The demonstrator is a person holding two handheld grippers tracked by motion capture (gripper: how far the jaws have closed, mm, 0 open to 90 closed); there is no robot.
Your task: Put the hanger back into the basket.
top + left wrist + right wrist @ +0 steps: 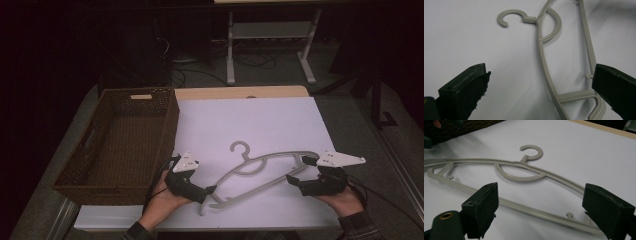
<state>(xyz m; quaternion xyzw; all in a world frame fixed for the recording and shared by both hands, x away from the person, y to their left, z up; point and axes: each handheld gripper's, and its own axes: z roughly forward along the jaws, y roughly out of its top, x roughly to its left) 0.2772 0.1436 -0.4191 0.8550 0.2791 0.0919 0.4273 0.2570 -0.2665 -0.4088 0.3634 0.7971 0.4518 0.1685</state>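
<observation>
nearest the table edge, two hands come in from below, each holding a gripper aimed at one end of a grey plastic hanger lying flat on the white sheet. the left gripper is at the hanger's left end, jaws spread wide with that end lying between them but not pinched; in the left gripper view one jaw overlaps the corner, so contact there is hard to judge. the right gripper is released too, its jaws straddling the right end with the bar and arm running through the gap. my guess is that one claw per end is meant to lift the hanger level. the hook points away from the person. farther left, a brown woven basket sits just beside the sheet, probably where the hanger goes. beyond the table, the room is dim, with white table legs and cables barely readable.
</observation>
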